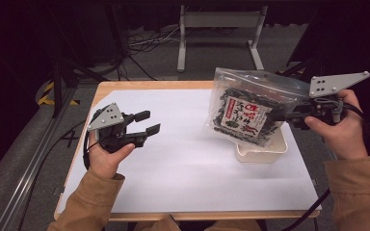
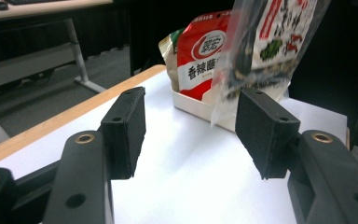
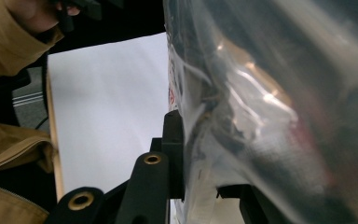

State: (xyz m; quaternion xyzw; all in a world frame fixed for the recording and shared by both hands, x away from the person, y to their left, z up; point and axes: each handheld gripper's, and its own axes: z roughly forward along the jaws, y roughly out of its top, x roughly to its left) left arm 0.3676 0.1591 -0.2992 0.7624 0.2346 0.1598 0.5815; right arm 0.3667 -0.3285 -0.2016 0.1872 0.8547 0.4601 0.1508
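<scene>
hanging from the right hand-held gripper [image 1: 280, 114], pinched at its right edge, the clear snack bag [image 1: 248, 108] tilts above the white tray [image 1: 265, 153]; left hand-held gripper [image 1: 147, 122] gapes empty, well apart.

Clear bag [image 1: 250, 108], red-white label; white tray [image 1: 265, 153].

Bright white tabletop [image 1: 183, 159], dark surroundings, glare on blurred bag [image 3: 270, 107].

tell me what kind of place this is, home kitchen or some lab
Most likely a lab or recording workspace, not a kitchen: a small wooden table covered with white paper, loose cables on the grey floor, dark curtained surroundings, and a white frame stand behind the table.
</scene>
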